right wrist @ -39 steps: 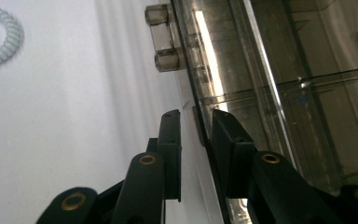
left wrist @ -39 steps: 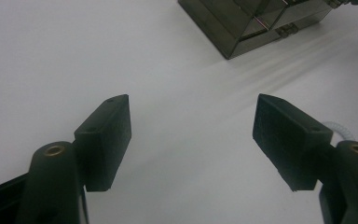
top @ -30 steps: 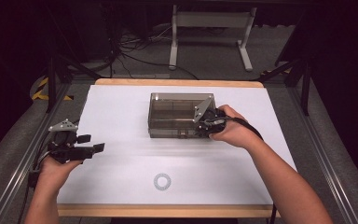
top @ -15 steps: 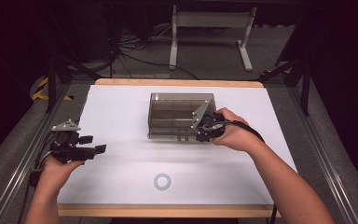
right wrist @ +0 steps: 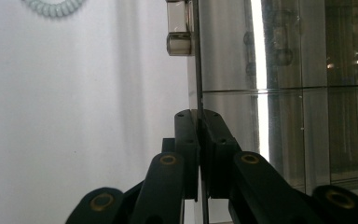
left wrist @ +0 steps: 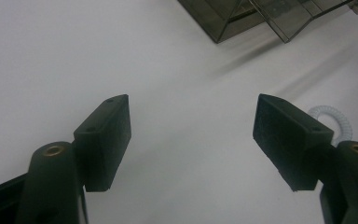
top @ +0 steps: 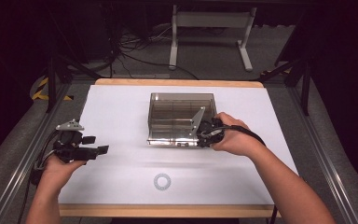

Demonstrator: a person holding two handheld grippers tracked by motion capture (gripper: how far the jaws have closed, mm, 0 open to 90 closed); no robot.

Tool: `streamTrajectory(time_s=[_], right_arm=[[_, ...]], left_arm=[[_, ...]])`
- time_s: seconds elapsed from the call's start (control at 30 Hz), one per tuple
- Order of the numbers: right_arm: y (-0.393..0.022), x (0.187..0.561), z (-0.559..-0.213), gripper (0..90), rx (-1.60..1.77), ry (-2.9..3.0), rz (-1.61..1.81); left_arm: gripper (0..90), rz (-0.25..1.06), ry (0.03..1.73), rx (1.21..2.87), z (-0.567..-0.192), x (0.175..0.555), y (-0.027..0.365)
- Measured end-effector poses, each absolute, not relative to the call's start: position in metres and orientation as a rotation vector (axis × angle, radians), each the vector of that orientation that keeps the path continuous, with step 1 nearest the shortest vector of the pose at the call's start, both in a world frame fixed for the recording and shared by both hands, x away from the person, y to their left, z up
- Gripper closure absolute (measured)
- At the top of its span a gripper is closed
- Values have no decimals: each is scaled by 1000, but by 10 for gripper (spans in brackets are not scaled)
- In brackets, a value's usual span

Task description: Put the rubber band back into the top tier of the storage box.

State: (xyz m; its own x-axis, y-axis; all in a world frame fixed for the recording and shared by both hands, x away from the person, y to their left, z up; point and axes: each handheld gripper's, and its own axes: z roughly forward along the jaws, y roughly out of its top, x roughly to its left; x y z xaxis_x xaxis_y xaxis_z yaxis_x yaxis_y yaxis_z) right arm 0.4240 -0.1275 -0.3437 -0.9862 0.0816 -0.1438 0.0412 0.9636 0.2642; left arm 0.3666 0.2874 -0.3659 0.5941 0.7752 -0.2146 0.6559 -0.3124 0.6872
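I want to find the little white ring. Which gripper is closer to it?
Left. The left gripper hovers open, up and left of the white ring. The right gripper is farther, clamped on the clear box's lid.

Readable text: none.
Labels, brands, numbers: none legible on the clear box or the white table.
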Motion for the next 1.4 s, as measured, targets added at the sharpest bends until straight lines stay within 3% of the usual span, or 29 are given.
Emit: streamTrajectory(time_s=[1.4], right_arm=[[-123,402,-348,882,8,2980,321]], left_arm=[[282,194,1121,2066,-366,367,286]])
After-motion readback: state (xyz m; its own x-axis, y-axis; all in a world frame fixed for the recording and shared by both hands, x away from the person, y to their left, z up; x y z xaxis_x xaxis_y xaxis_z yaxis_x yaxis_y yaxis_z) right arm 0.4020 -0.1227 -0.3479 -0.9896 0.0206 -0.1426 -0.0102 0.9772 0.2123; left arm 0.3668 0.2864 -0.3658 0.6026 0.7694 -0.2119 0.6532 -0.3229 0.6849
